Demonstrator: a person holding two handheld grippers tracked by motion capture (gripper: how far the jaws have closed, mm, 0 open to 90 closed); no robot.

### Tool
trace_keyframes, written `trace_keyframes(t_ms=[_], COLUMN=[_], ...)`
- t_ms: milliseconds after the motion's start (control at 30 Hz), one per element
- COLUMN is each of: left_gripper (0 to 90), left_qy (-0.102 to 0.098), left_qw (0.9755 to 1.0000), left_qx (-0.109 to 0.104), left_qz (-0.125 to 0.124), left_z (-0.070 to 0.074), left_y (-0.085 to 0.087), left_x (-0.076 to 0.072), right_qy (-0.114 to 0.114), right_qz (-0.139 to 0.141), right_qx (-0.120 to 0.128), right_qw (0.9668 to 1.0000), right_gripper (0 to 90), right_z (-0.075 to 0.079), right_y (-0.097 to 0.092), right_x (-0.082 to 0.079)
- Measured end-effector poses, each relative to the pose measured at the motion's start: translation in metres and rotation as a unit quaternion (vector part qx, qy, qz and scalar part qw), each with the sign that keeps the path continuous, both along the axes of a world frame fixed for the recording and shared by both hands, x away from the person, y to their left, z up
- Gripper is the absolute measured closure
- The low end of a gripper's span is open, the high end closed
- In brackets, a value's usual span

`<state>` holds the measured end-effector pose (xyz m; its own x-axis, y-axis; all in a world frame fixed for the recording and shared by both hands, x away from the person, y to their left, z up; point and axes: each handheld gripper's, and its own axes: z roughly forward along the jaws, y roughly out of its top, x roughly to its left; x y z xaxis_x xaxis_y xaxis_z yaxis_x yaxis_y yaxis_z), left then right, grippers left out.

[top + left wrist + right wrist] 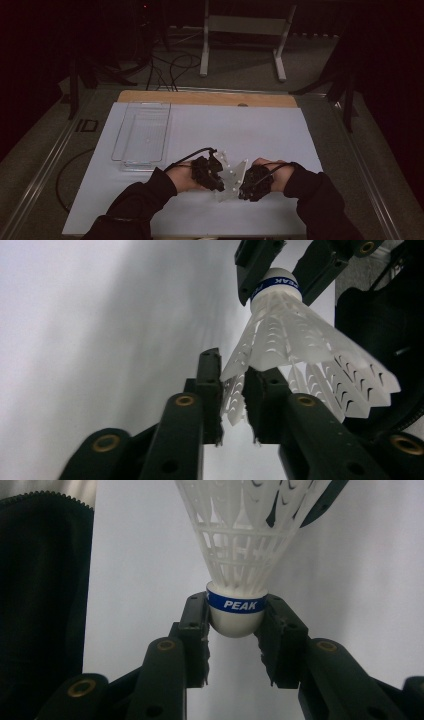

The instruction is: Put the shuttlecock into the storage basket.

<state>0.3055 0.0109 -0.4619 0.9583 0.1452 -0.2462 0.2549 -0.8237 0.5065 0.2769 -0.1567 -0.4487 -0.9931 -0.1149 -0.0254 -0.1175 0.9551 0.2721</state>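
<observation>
Right gripper view has the right gripper (235, 625) clamped on the cork of a shuttlecock (240, 555), its blue band reading "PEAK", seemingly steadying it above the table (260, 125) so the left gripper (235, 390) can pinch the skirt edge, its jaws narrow on the plastic.

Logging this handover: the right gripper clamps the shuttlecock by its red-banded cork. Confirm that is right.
Not quite: the band is blue, not red. The right gripper view shows the right gripper clamping the shuttlecock by its cork, under a blue band reading PEAK.
</observation>
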Motion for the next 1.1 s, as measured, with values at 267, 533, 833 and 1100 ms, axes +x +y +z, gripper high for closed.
trace_keyframes(t_ms=[267,533,833,1100], left_gripper=[89.1,89.9,89.9,89.8], left_qy=[0.012,0.014,0.011,0.004], left_qw=[0.9999,0.9999,0.9999,0.9996], left_qx=[-0.009,-0.007,-0.001,-0.007], left_qz=[-0.002,-0.005,0.007,0.026], left_z=[-0.001,0.000,0.003,0.007], left_y=[-0.001,0.000,0.008,0.019], left_x=[0.000,0.000,0.005,0.006], right_qy=[0.000,-0.002,-0.019,-0.024], right_qz=[0.001,-0.008,-0.056,-0.125], right_qx=[-0.004,0.003,0.012,0.031], right_qw=[1.0000,1.0000,0.9982,0.9914], right_gripper=[66.3,65.7,46.2,23.3], right_z=[-0.002,-0.003,-0.001,-0.001], right_y=[-0.001,-0.002,0.000,-0.003], right_x=[0.000,0.000,0.001,0.007])
